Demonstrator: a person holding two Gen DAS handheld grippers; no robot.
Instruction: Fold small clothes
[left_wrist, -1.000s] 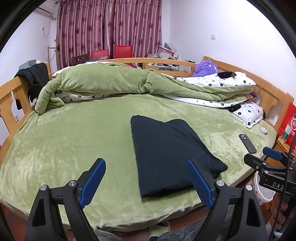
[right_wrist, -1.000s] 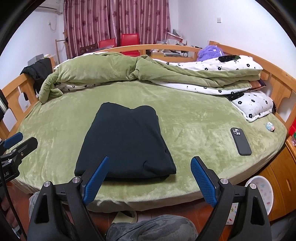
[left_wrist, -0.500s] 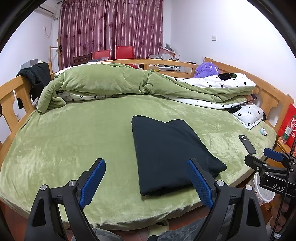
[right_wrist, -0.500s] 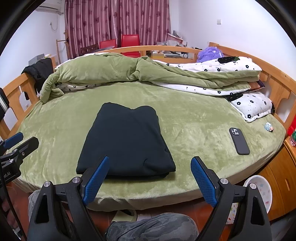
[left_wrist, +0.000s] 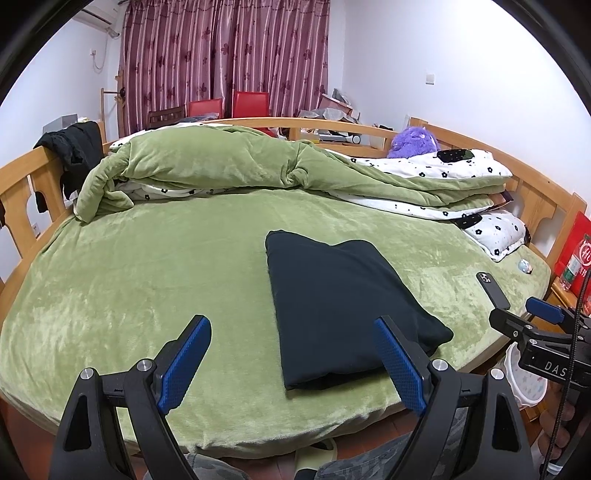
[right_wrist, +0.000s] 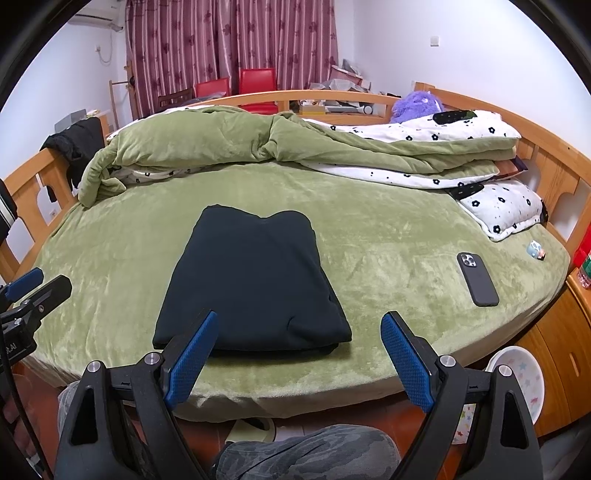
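While both fingers gape empty, folded dark garment (right_wrist: 251, 280) lies on green bed (right_wrist: 388, 266); maroon curtains (right_wrist: 229, 48) behind.

Bed layout, both wrist views.
Folded garment (right_wrist: 255, 280) lies on the bed (right_wrist: 388, 240) near its front edge; phone (right_wrist: 477, 279) to its right, pillow (right_wrist: 506, 210) behind the phone; bunched quilt (right_wrist: 229, 144) along the back; basin (right_wrist: 517, 380) on the floor at front right.

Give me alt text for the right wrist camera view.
A folded dark garment lies flat on a green bed, just beyond the open, empty right gripper. A black phone lies to its right, with a rumpled green quilt behind.
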